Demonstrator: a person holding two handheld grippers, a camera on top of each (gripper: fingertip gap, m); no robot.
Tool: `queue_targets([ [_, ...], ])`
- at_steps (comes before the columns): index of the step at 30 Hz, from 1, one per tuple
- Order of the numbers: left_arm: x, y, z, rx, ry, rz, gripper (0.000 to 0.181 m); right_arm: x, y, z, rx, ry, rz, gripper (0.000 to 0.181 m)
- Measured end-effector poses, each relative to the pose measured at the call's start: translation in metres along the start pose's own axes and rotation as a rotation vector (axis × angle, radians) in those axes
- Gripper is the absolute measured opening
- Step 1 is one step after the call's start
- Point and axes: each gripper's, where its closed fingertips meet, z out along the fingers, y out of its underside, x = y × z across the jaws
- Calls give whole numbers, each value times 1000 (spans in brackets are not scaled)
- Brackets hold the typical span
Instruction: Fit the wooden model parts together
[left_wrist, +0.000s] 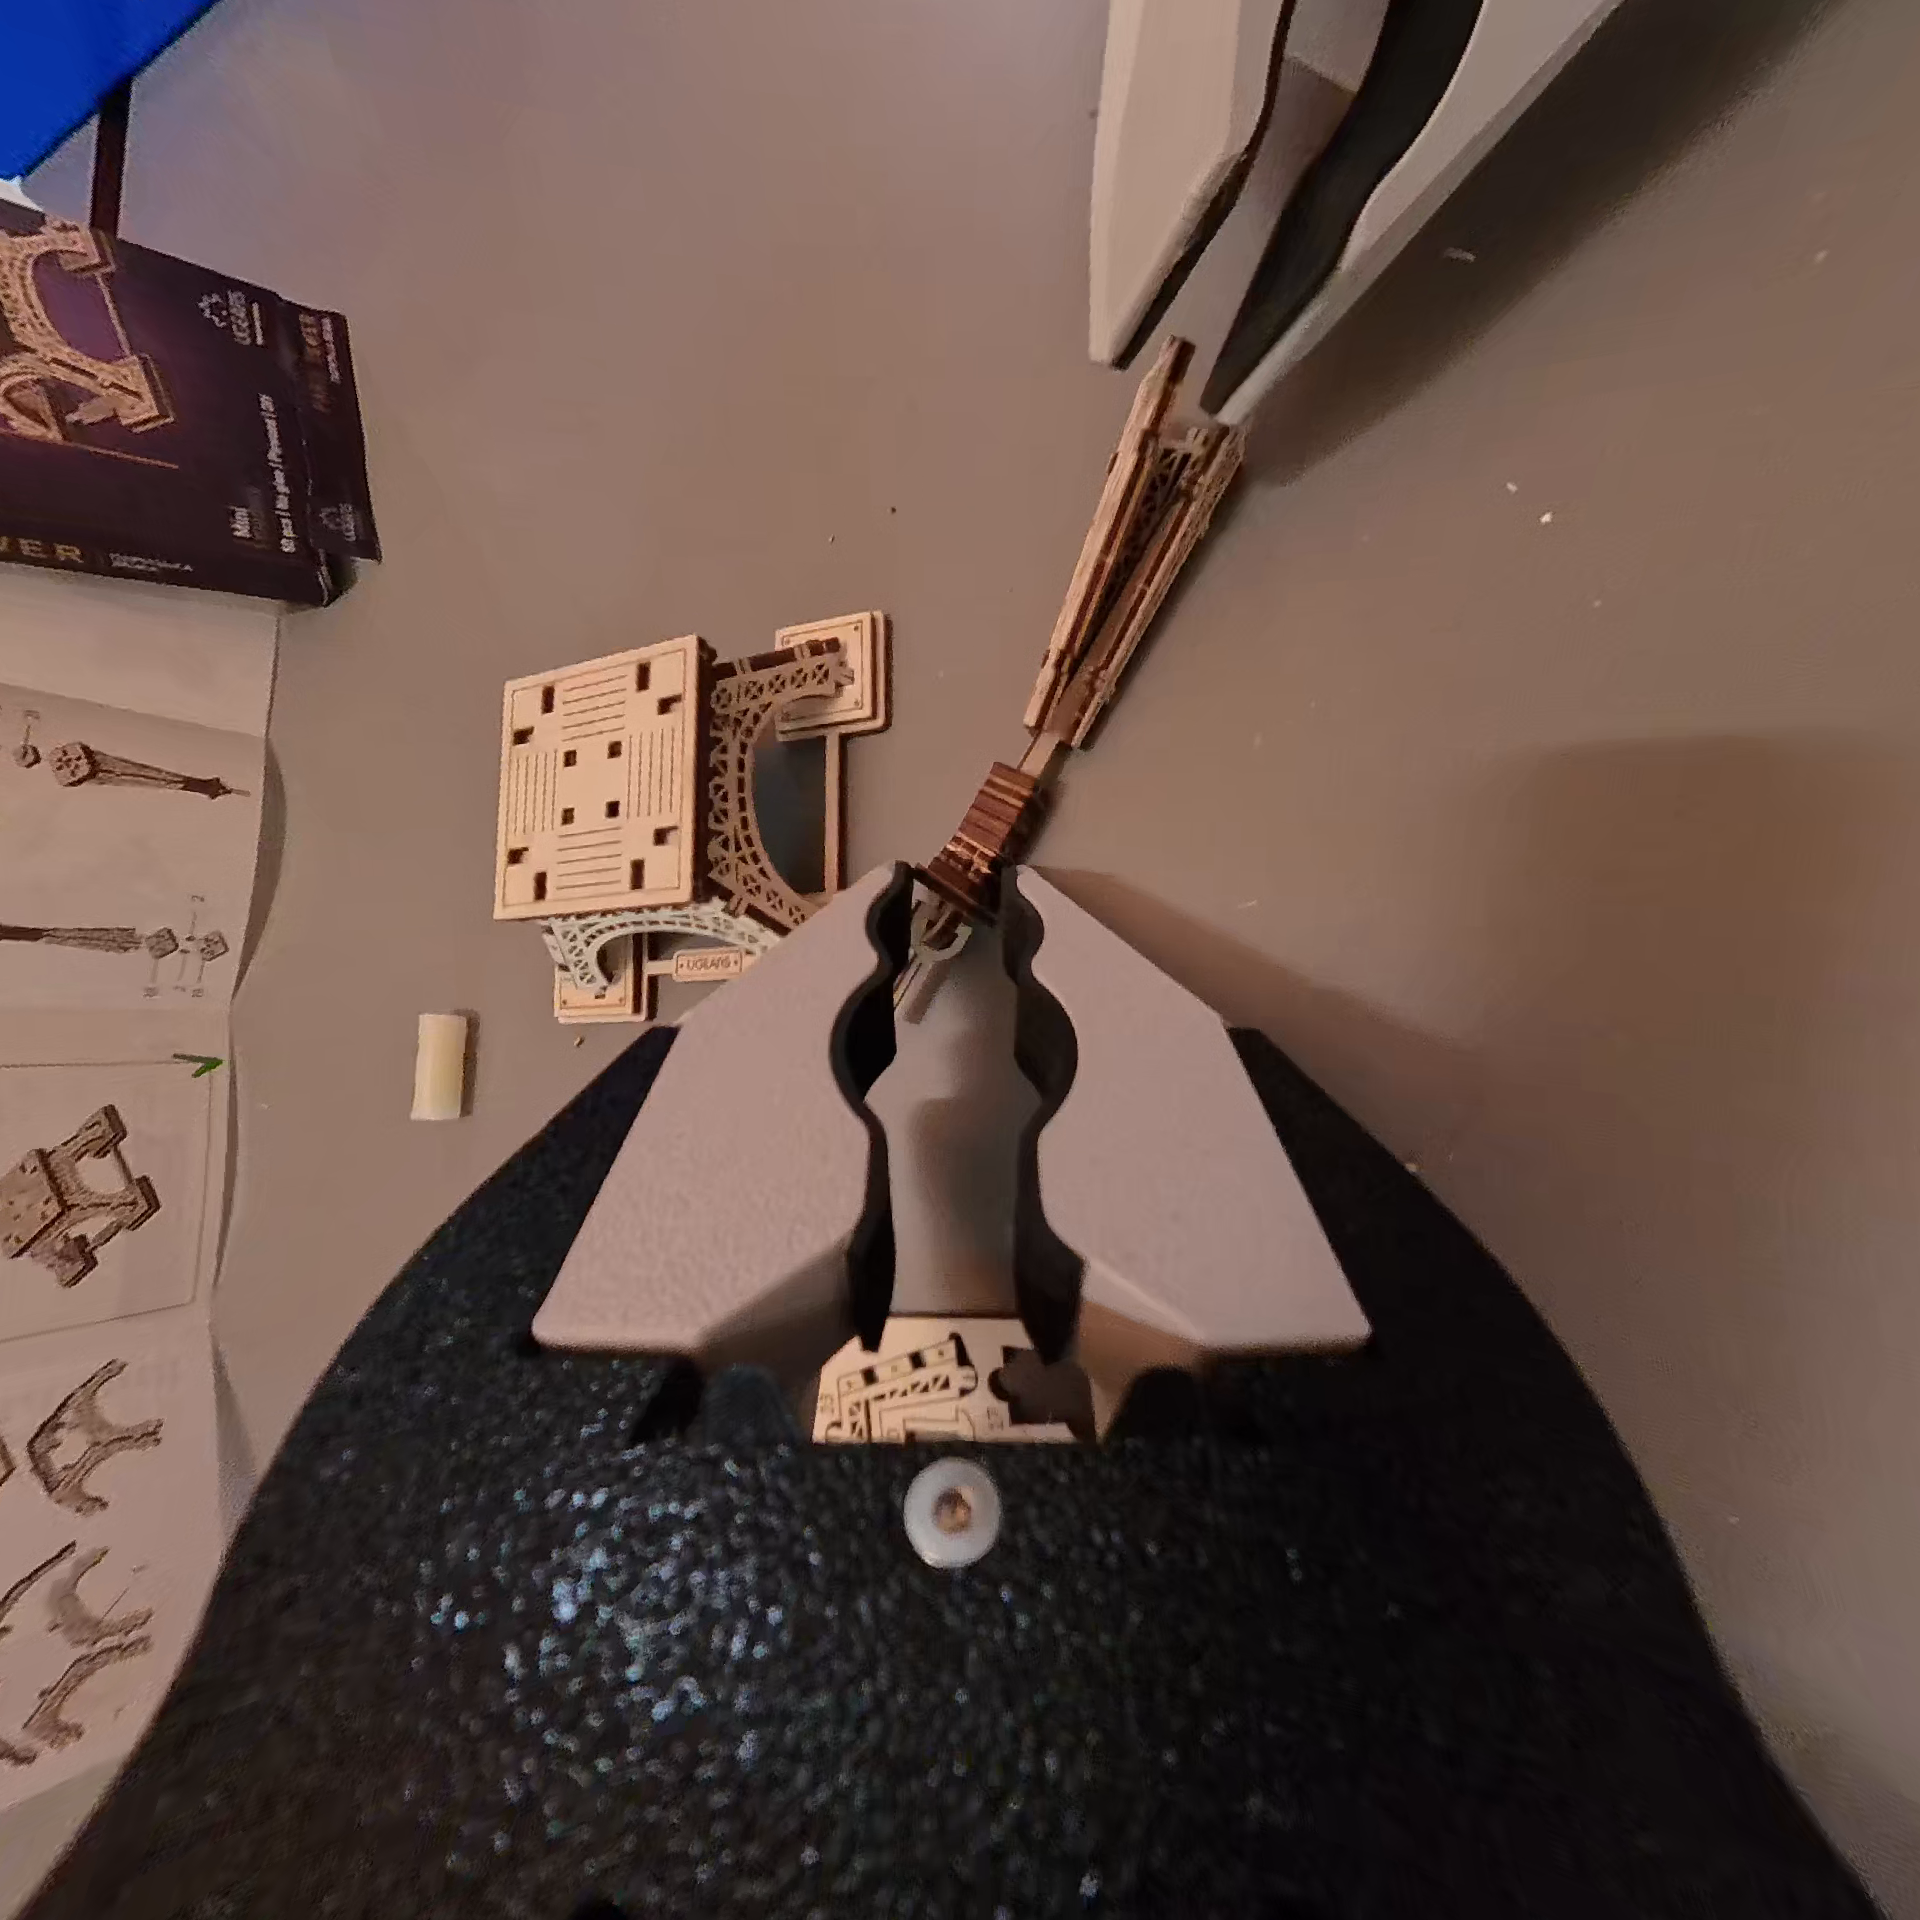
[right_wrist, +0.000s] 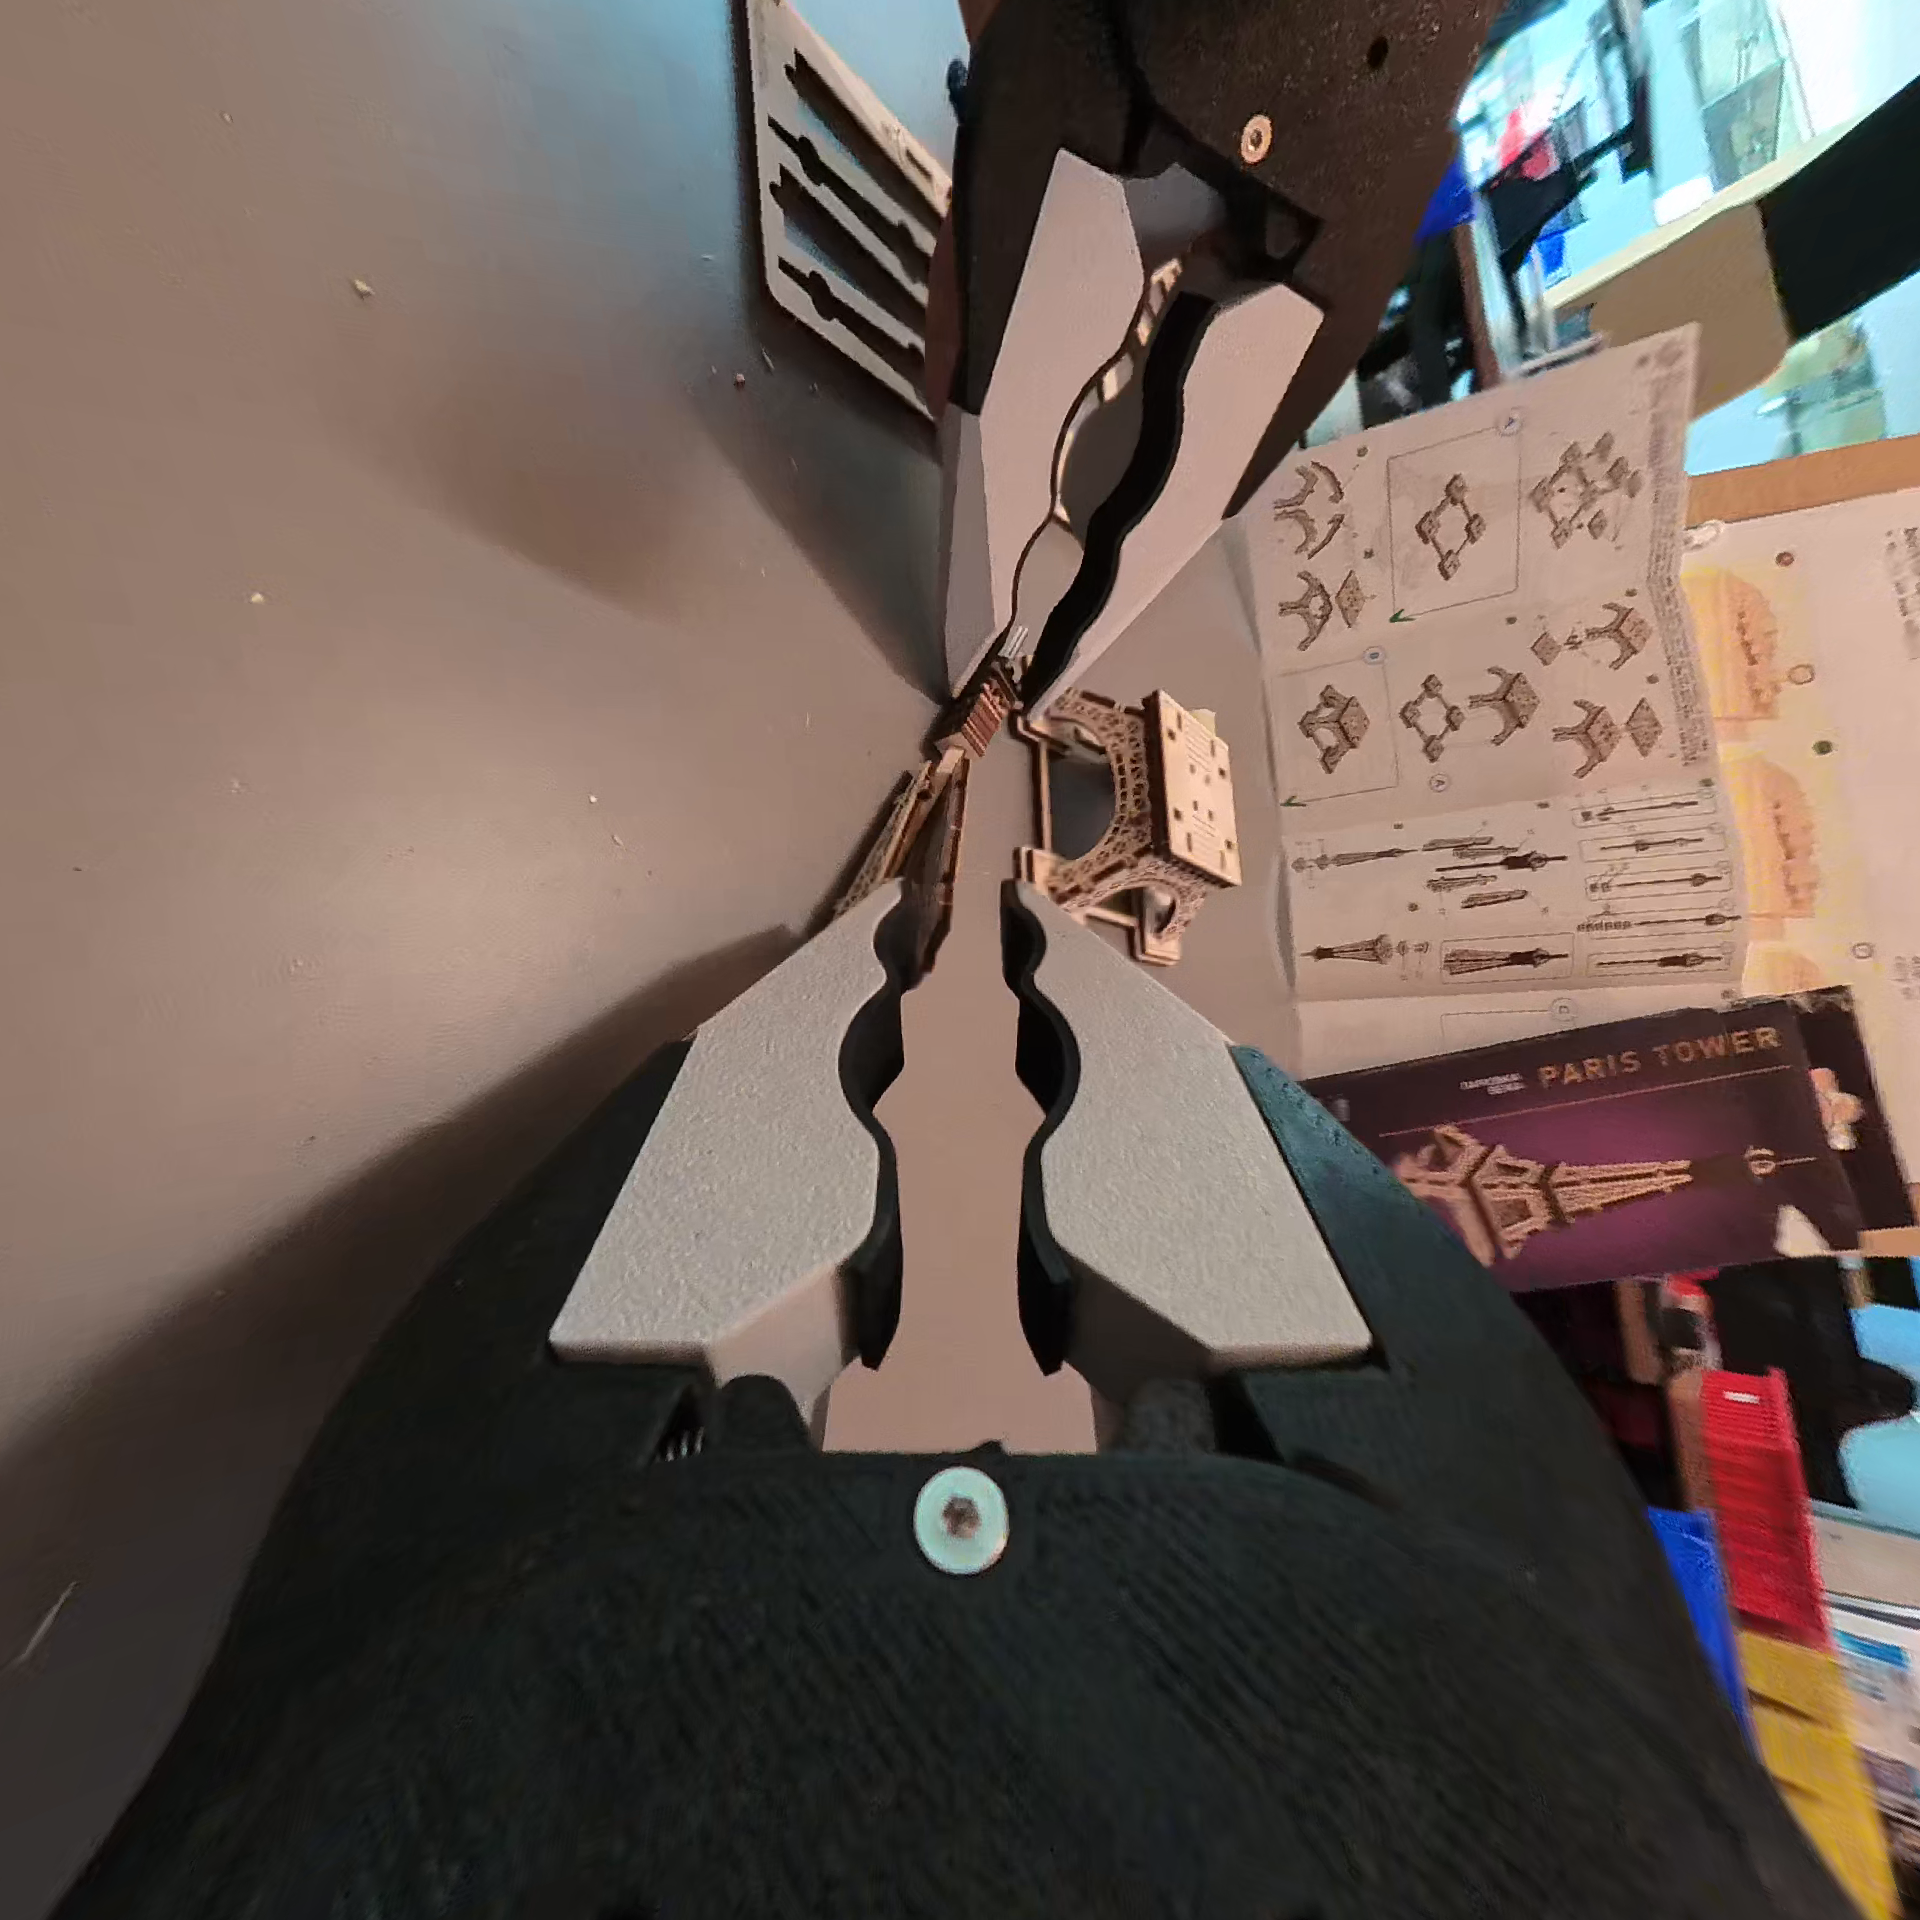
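Gripping the spire at its thin tip end, the left gripper has its jaws nearly closed on the dark ribbed collar; the small antenna piece pokes back between the jaws. The spire runs from there diagonally away across the desk, low over it or resting on it, I can't tell which.

Right gripper: jaws part open, straddling the spire's wide end. In its own view the left fingertip overlaps the lattice but a clear gap shows on the other side, so it is not clamped. Seen from the left wrist, that end sits right at the jaw tips, not pinched.

Base, with its arched legs and square deck, lies on its side just left of the spire as the left wrist sees it, untouched. Manual and box sit beyond the base, away from the spire. Small pale cylinder lies near the base, on the side away from the spire.

Step, my read: the spire sub-assembly is being steadied from both ends before it mates to the base deck. Next move needs the right jaws to close on the wide end, then the spire lined up square with the deck slots. The lattice looks fragile, so a light squeeze.
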Motion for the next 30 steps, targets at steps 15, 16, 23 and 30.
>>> queue_targets([
  [15, 2, -13, -3, 45, -12, 32, 31, 0, 4, -9, 8, -40, 66, 10],
  [16, 3, -18, -5, 66, -16, 50, 28, -1, 4, -10, 2, -43, 57, 11],
  [23, 19, -49, 4, 132, -16, 154, 9, -5, 5, -6, -25, -41, 28, 6],
  [30, 25, -63, 13, 161, -4, 161, 0, -2, 5, -5, -35, -31, 72, 1],
])
